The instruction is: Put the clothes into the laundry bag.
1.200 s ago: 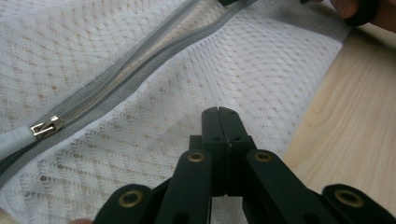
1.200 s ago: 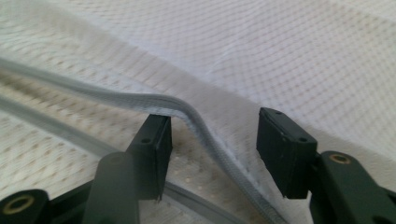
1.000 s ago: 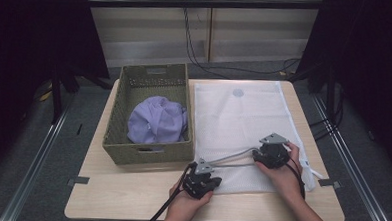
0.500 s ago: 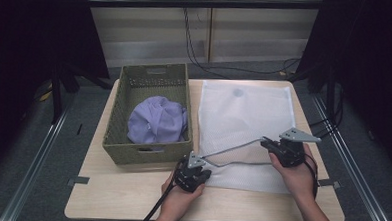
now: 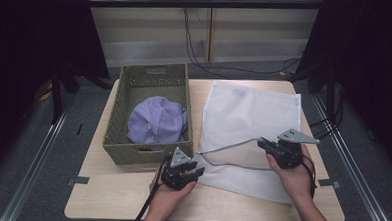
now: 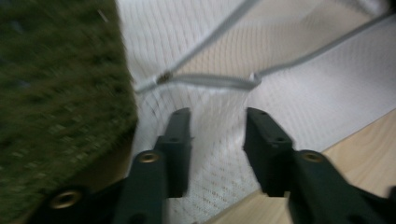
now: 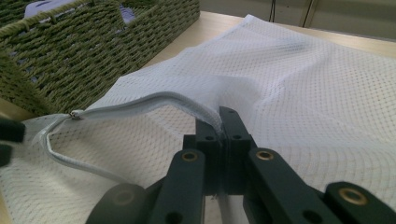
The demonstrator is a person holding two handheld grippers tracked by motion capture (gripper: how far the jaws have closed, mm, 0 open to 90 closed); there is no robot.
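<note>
White mesh laundry bag (image 5: 253, 128) lies flat right of centre, its upper rim pinched in the clamped right gripper (image 5: 263, 143) to hold the mouth agape, while the left gripper (image 5: 195, 168) (jaws parted, empty) nears the lower rim.

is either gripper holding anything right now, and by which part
The right gripper is shut on the white mesh bag, pinching the upper grey edge of its opening. The left gripper is open over the mesh near the opening's corner, holding nothing.
</note>
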